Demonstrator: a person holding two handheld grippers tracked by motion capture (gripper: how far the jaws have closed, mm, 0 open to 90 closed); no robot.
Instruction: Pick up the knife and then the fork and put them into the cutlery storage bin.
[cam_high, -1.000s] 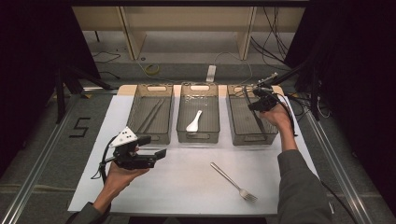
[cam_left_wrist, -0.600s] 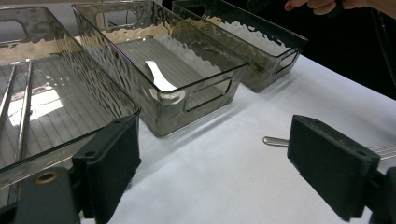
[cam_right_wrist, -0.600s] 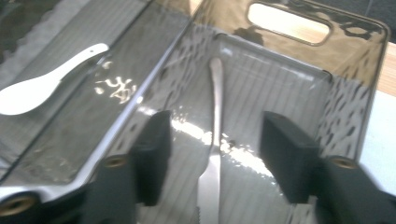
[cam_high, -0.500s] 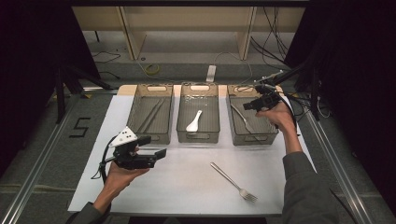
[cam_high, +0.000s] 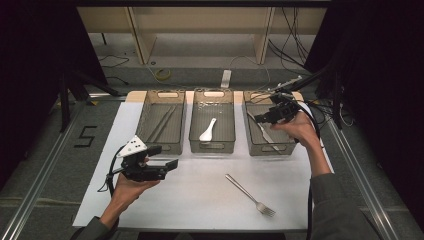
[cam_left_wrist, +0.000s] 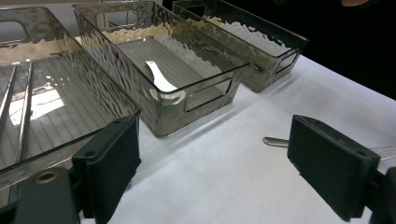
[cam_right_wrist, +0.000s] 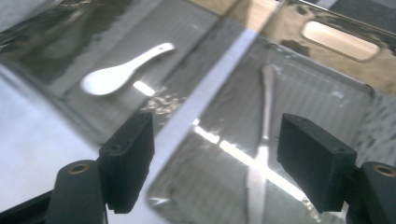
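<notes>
Below my right gripper (cam_high: 260, 118), its fingers (cam_right_wrist: 128, 158) just spread apart and empty, the knife (cam_right_wrist: 261, 154) lies flat in the right-hand bin (cam_high: 287, 147).

Fork (cam_left_wrist: 276, 141) mostly hidden behind the tongs' pad (handle end visible).

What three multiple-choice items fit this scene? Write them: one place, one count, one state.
1. Where is the fork?
A) inside a bin
B) on the white sheet
C) on the floor

2. How many clear bins are there?
A) three
B) two
C) four

3. The right gripper has its fingers:
A) shut tight
B) shut on the fork
C) open

Key:
1 B, the fork lies on the sheet before the bins.
2 A, three bins stand side by side.
3 C, the fingers have just been opening with nothing between them; the knife lies in the right bin.
</notes>
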